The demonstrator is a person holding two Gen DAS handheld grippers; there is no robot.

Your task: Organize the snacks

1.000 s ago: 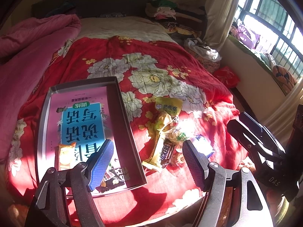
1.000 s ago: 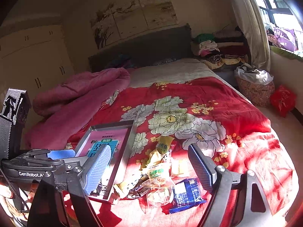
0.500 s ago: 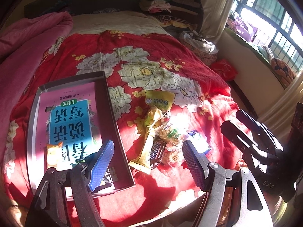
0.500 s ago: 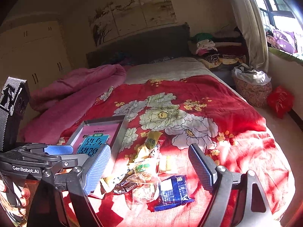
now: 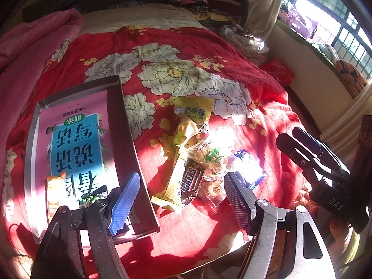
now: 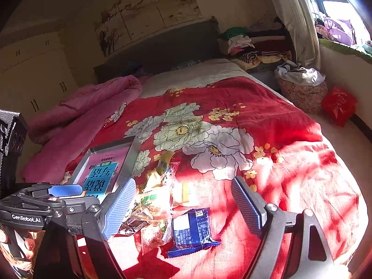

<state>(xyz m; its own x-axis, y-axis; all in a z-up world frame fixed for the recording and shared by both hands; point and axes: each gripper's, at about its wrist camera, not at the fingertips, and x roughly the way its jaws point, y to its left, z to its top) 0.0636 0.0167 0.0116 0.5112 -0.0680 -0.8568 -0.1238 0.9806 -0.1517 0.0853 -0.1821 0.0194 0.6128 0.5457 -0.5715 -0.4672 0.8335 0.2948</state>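
Over the last second both grippers have come in closer to the pile of snacks on the red floral bedspread. In the left wrist view the left gripper (image 5: 181,200) now hangs with its spread fingers framing the Snickers bar (image 5: 191,181), which sat farther off before. In the right wrist view the right gripper (image 6: 183,207) has closed in on the blue packet (image 6: 191,231), now lying between its open fingers.

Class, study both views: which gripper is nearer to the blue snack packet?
Right. The right gripper hovers directly over the blue snack packet; the left gripper sits off to its left, above the Snickers bar.
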